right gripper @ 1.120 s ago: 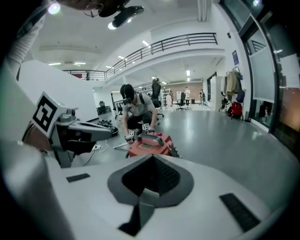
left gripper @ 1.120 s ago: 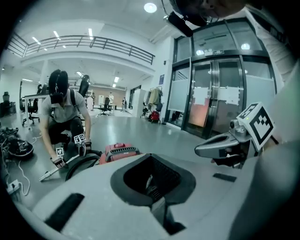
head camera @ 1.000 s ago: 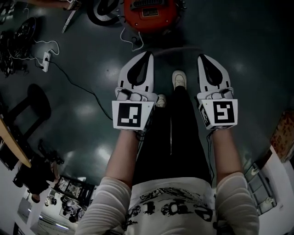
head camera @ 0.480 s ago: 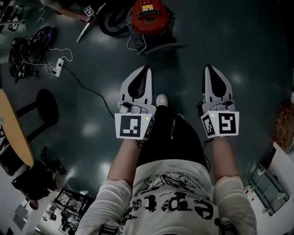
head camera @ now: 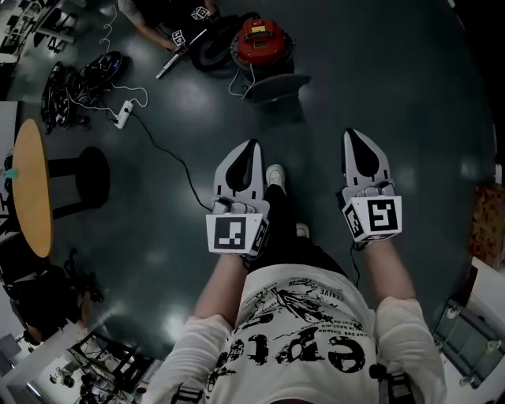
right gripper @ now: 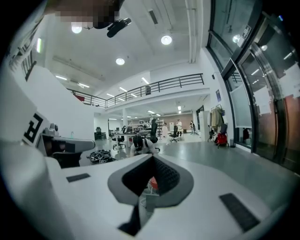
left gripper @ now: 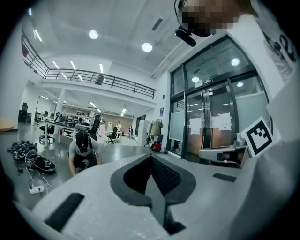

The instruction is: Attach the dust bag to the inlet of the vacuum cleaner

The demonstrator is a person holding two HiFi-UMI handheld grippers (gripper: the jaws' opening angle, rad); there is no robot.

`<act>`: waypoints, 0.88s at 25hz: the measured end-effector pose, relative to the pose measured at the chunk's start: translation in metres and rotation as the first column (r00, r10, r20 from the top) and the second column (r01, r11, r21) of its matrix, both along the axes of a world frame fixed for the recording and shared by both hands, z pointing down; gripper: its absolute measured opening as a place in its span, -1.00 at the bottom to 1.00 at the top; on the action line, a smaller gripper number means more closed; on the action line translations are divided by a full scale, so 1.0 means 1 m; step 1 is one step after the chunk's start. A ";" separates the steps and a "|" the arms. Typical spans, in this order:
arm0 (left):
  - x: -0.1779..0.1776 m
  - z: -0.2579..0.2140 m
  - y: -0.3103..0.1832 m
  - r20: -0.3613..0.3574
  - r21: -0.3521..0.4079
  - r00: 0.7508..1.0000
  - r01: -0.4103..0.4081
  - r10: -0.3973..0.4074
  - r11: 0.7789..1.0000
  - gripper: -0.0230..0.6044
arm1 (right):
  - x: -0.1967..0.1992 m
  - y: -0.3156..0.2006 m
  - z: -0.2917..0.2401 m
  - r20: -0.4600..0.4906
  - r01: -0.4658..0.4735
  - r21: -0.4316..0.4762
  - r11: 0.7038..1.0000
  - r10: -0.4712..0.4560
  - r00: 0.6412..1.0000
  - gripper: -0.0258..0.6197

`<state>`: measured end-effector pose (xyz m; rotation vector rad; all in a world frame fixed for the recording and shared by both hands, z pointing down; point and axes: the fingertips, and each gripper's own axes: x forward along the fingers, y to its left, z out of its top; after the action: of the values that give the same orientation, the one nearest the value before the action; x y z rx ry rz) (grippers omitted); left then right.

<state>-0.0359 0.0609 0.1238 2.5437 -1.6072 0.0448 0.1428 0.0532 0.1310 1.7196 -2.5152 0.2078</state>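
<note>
The left hand-held gripper [head camera: 250,146] is shut, jaws together with nothing between them. The right hand-held gripper [head camera: 353,136], beside it and apart from it, is likewise closed and empty. The red vacuum [head camera: 260,39] is seen on the floor [head camera: 410,79], well ahead of both. A flat grey thing [head camera: 272,85] lies just beside the vacuum, on the side nearer the hand-held grippers; whether it is the dust bag cannot be told. A crouching person [head camera: 162,20] is seen further ahead, left of the vacuum.

left tool [head camera: 252,145], right tool [head camera: 351,134]: risen | vacuum cleaner [head camera: 263,39]: apparently farther away
</note>
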 end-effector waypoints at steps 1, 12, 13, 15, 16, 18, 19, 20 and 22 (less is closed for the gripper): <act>0.002 -0.012 0.021 -0.004 0.001 1.000 0.008 -0.008 1.000 -0.93 | 0.001 0.020 -0.014 0.000 0.011 0.012 1.000 -0.011 1.000 -0.92; 0.014 -0.007 0.135 0.030 0.021 0.999 0.025 -0.026 0.999 -0.93 | 0.010 0.138 -0.005 0.132 0.000 0.005 1.000 0.000 0.991 -0.92; 0.013 -0.008 0.150 0.028 0.016 0.999 0.021 -0.022 1.000 -0.93 | 0.008 0.153 -0.007 0.136 -0.008 0.001 1.000 0.008 0.991 -0.92; 0.009 -0.010 0.181 0.032 0.011 0.999 0.002 -0.002 1.000 -0.93 | 0.000 0.184 -0.011 0.134 -0.022 0.000 1.000 0.022 0.991 -0.92; 0.008 -0.010 0.195 0.035 0.010 0.999 -0.011 0.010 1.000 -0.93 | -0.003 0.198 -0.012 0.130 -0.029 0.001 1.000 0.029 0.991 -0.92; 0.005 -0.009 0.220 0.033 0.004 0.999 -0.031 0.031 1.000 -0.93 | -0.011 0.225 -0.013 0.125 -0.038 0.001 0.999 0.038 0.991 -0.92; 0.002 -0.008 0.232 0.028 0.001 0.999 -0.038 0.038 0.999 -0.93 | -0.015 0.237 -0.012 0.124 -0.040 0.001 0.999 0.040 0.991 -0.92; -0.001 -0.008 0.245 0.022 -0.003 0.999 -0.043 0.043 0.999 -0.93 | -0.020 0.251 -0.011 0.120 -0.041 0.001 0.999 0.041 0.992 -0.92; -0.009 -0.009 0.273 0.012 -0.013 0.999 -0.051 0.051 0.999 -0.93 | -0.032 0.281 -0.009 0.107 -0.044 -0.003 0.999 0.045 0.993 -0.92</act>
<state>-0.0445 0.3342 0.1145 2.5799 -1.5415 0.0757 0.1108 0.3346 0.1216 1.8124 -2.5515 0.3125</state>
